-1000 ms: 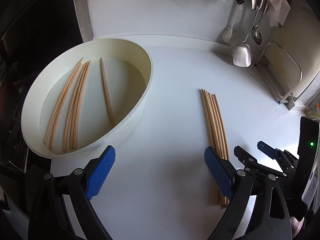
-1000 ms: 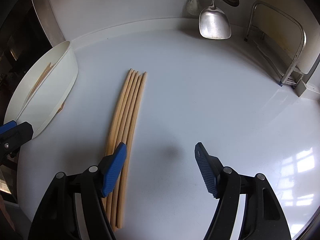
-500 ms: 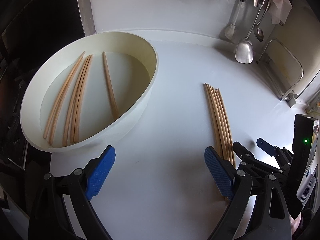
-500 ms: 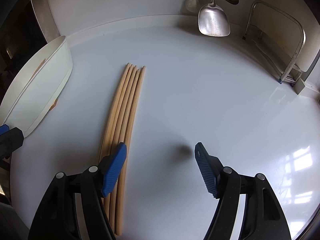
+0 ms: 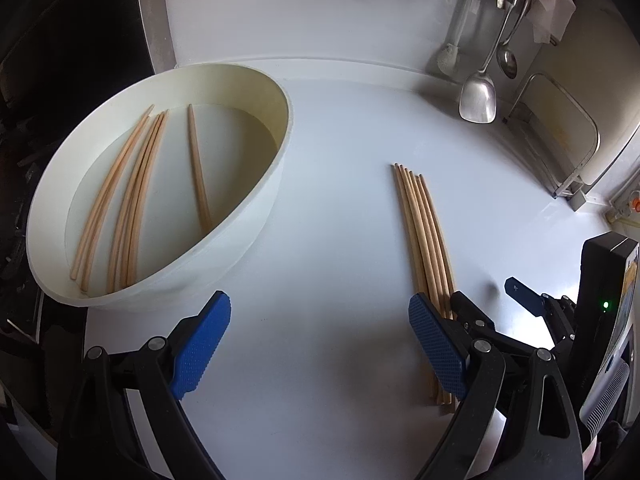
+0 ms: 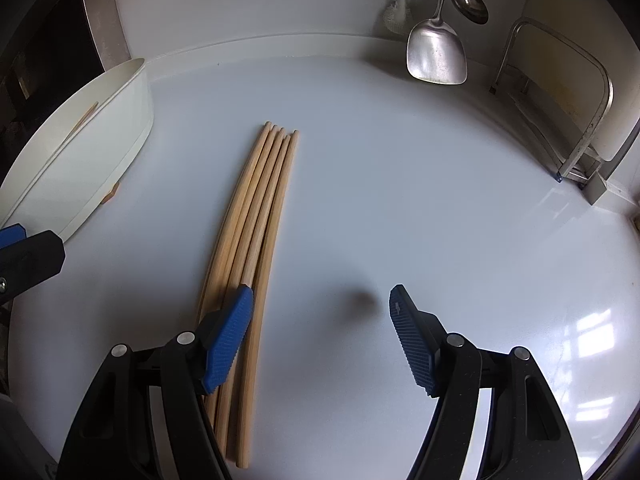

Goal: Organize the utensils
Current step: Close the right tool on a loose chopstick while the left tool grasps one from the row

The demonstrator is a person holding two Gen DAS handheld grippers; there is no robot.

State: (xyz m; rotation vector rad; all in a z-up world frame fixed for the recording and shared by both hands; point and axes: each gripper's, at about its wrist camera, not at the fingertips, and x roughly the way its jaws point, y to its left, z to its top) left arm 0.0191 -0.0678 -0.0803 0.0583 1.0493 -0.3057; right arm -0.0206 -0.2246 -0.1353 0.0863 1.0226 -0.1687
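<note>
Several wooden chopsticks [image 6: 256, 216] lie side by side in a neat row on the white counter, also in the left wrist view as chopsticks [image 5: 424, 232]. A white oval basin [image 5: 256, 208] at the left holds several more chopsticks [image 5: 132, 196], loosely spread. My left gripper [image 5: 320, 344] is open over bare counter between the basin and the row, nothing between its blue pads. My right gripper [image 6: 320, 328] is open too; its left finger hangs over the near end of the row, and the gap holds nothing.
A metal spatula [image 6: 436, 56], a ladle [image 6: 468, 0] and a white brush [image 6: 396, 12] hang on the back wall. A metal rack [image 6: 560, 92] stands at the right. The basin's outer wall [image 6: 88, 144] is at the left in the right wrist view.
Both views have drifted slightly: the chopstick row and basin sit a little further from the grippers than a second ago. Neither gripper's jaws have changed, and nothing was picked up.
</note>
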